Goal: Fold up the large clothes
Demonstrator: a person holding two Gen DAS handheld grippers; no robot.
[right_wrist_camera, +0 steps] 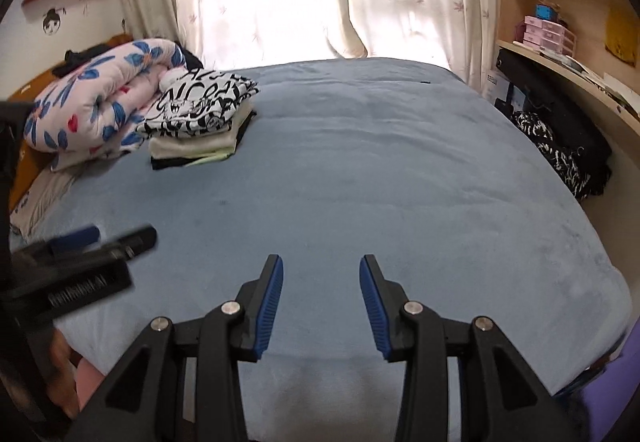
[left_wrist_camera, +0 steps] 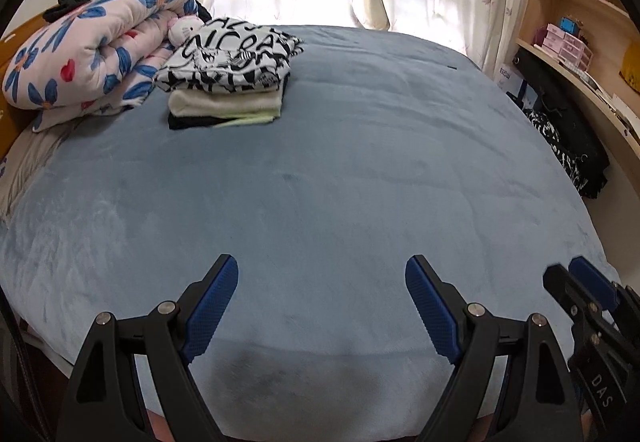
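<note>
- Blue bed (left_wrist_camera: pixel 340 161) stretches toward bright curtains.
- Folded clothes stack (left_wrist_camera: pixel 228 77) sits far off, left of both tools.
- Left tool (left_wrist_camera: pixel 322 306) gapes wide; right tool (right_wrist_camera: pixel 321 298) narrower, both holding nothing.

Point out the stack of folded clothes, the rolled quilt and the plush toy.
stack of folded clothes (left_wrist_camera: pixel 228 79), left wrist view, patterned top garment.
rolled quilt (left_wrist_camera: pixel 92 45), left wrist view, floral outer surface.
plush toy (left_wrist_camera: pixel 185 29), left wrist view, its face.
</note>
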